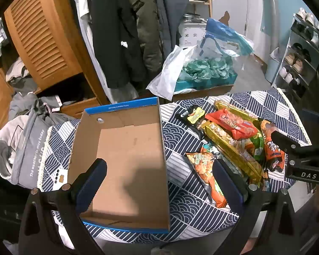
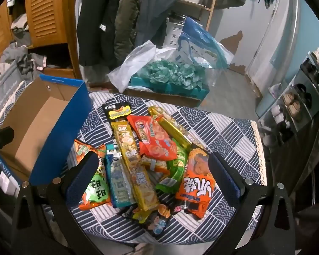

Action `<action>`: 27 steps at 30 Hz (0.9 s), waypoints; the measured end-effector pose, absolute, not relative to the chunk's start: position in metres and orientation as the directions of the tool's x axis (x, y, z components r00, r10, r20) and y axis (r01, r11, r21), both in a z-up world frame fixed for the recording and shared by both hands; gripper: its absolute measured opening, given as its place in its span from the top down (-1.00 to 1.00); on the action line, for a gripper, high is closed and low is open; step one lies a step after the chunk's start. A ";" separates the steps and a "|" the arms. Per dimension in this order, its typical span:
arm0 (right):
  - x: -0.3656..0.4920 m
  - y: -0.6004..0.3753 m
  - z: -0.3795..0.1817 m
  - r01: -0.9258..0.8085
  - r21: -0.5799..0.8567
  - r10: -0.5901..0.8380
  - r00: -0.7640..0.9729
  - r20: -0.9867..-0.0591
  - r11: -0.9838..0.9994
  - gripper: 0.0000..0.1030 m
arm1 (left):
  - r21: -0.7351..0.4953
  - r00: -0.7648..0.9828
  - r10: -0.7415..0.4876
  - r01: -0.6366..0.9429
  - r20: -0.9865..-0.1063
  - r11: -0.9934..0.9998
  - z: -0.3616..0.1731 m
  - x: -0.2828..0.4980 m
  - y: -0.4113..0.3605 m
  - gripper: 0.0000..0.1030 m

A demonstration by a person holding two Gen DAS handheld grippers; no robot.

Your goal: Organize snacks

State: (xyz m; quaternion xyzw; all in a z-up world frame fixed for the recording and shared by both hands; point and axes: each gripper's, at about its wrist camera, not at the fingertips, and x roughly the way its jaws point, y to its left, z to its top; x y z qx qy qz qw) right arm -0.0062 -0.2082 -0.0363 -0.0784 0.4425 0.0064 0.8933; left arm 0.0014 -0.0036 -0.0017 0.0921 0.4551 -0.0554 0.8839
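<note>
Left gripper [image 1: 159,182] held wide open, nothing gripped, above cardboard box [image 1: 125,170] at table's left edge. Right gripper [image 2: 153,180] held wide open, empty, above snack packets [image 2: 146,159] piled mid-table on patterned tablecloth [image 2: 233,131].

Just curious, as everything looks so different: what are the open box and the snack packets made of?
Box: cardboard, seemingly; matte brown inside, blue printed outside, with folded flaps. Snack packets: likely thin plastic or foil film; glossy, crinkled, catching highlights.
</note>
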 end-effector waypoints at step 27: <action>-0.006 -0.210 -0.044 -0.082 -0.129 -0.054 0.603 -0.796 0.988 -0.96 | 0.111 0.563 -0.016 0.192 -0.827 0.975 -0.012 -0.002 -0.006 -0.96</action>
